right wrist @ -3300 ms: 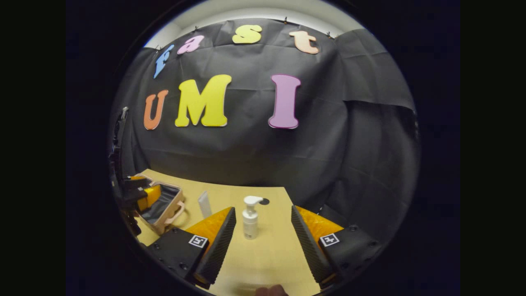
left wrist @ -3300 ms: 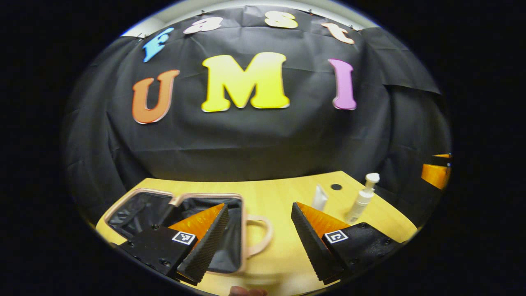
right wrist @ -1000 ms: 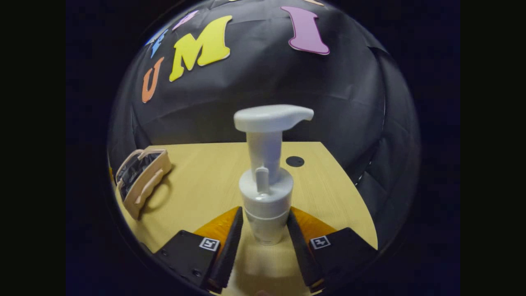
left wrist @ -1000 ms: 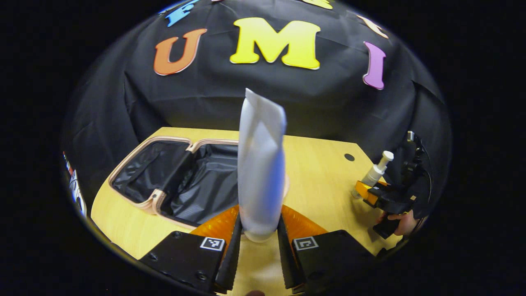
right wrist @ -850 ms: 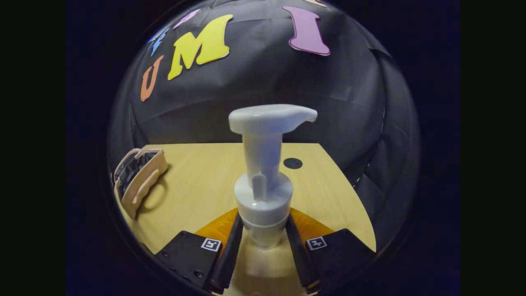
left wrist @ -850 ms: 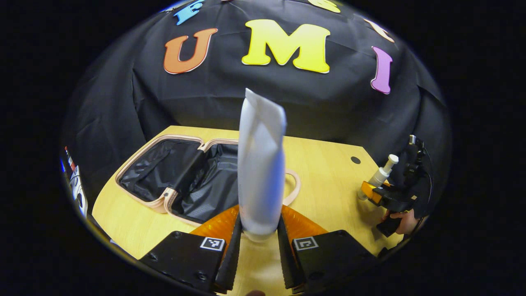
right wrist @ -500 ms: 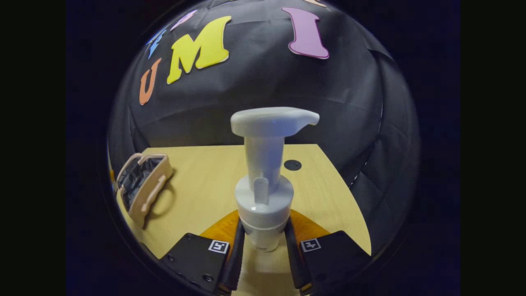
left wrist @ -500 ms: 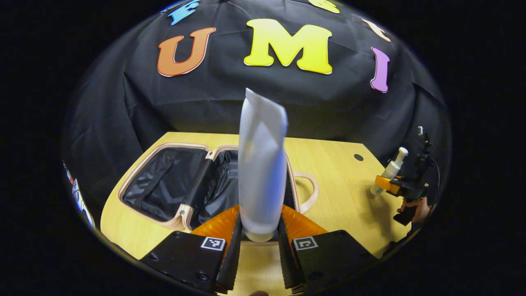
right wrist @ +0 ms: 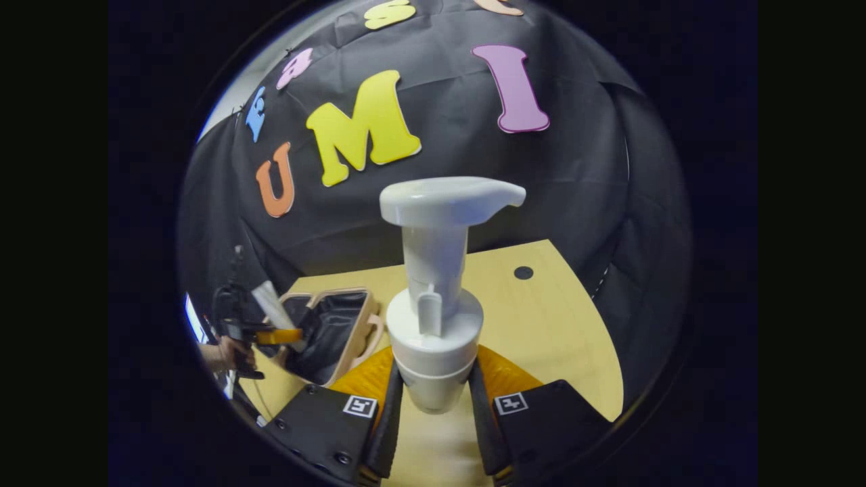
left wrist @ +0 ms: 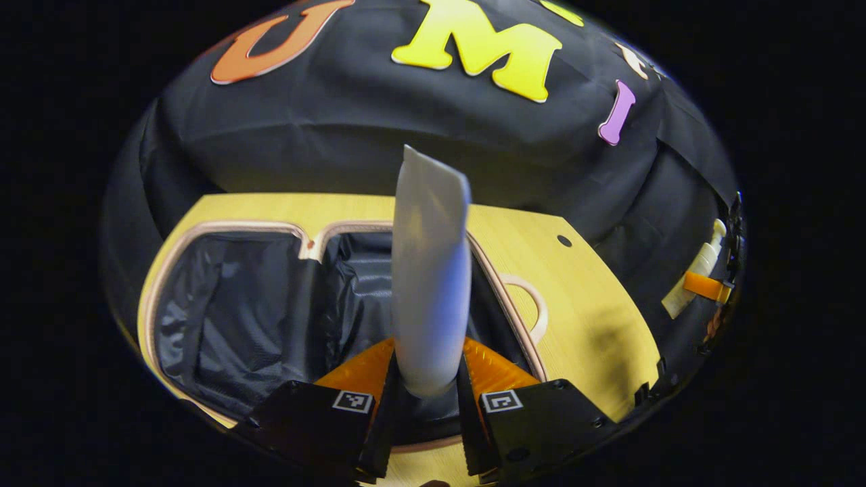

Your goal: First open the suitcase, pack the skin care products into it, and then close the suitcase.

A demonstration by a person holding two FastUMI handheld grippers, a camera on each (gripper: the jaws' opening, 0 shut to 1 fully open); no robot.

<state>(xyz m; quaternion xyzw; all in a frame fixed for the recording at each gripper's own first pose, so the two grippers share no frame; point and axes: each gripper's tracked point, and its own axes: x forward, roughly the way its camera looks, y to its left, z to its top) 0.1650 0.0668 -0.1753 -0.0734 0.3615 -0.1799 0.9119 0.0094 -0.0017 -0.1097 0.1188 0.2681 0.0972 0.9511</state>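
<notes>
Over table (left wrist: pixel 582 297), tube (left wrist: pixel 429 270) upright above open suitcase (left wrist: pixel 223 318).

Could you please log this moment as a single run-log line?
suitcase: open on table | left gripper: shut on tube, above suitcase | right gripper: shut on pump bottle, off table | packed: none yet

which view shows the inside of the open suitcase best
The left gripper view. It looks down into the open suitcase, showing both dark-lined halves, though the held tube crosses the right half. The right gripper view shows the suitcase small and far off, at a slant beside the pump bottle.
</notes>
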